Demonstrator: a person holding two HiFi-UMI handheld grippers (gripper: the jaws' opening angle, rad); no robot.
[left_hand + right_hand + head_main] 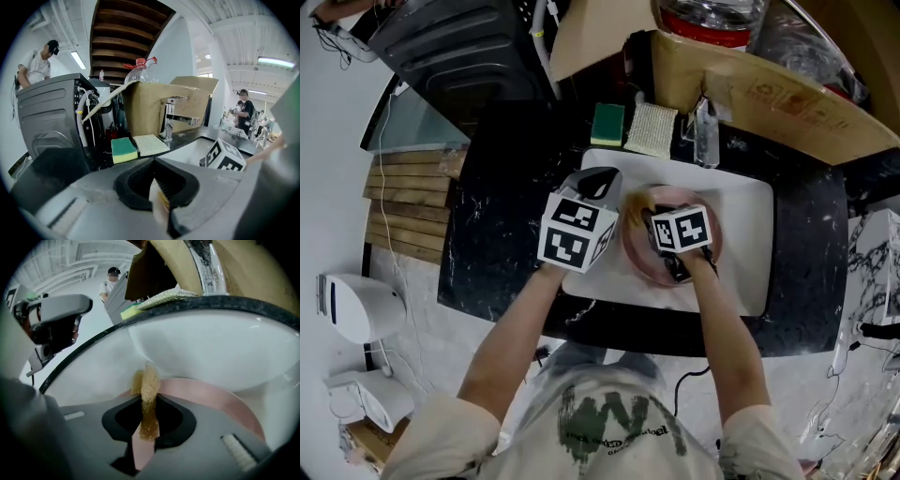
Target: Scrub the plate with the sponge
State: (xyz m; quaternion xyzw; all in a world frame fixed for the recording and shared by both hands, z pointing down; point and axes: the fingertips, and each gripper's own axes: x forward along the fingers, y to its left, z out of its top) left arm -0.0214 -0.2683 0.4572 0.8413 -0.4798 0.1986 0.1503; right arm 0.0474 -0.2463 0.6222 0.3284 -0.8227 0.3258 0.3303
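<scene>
A pink plate (714, 251) (211, 399) lies in the white sink (741, 192). My right gripper (645, 217) (150, 401) hovers low over the plate's left part, shut on a tan-brown sponge (634, 210) (149, 383) that sticks out past the jaw tips toward the sink wall. Pink of the plate shows through the gap below the sponge. My left gripper (598, 180) (153, 163) is held higher, over the sink's left rim, with its jaws shut. A thin pale sliver shows low in their gap, and I cannot tell what it is.
A green-and-yellow sponge (607, 122) (123, 149) and a white mesh cloth (652, 129) (150, 144) lie on the black counter behind the sink. The faucet (705, 131) stands beside them before a cardboard box (787, 103). A dark appliance (459, 47) is at back left.
</scene>
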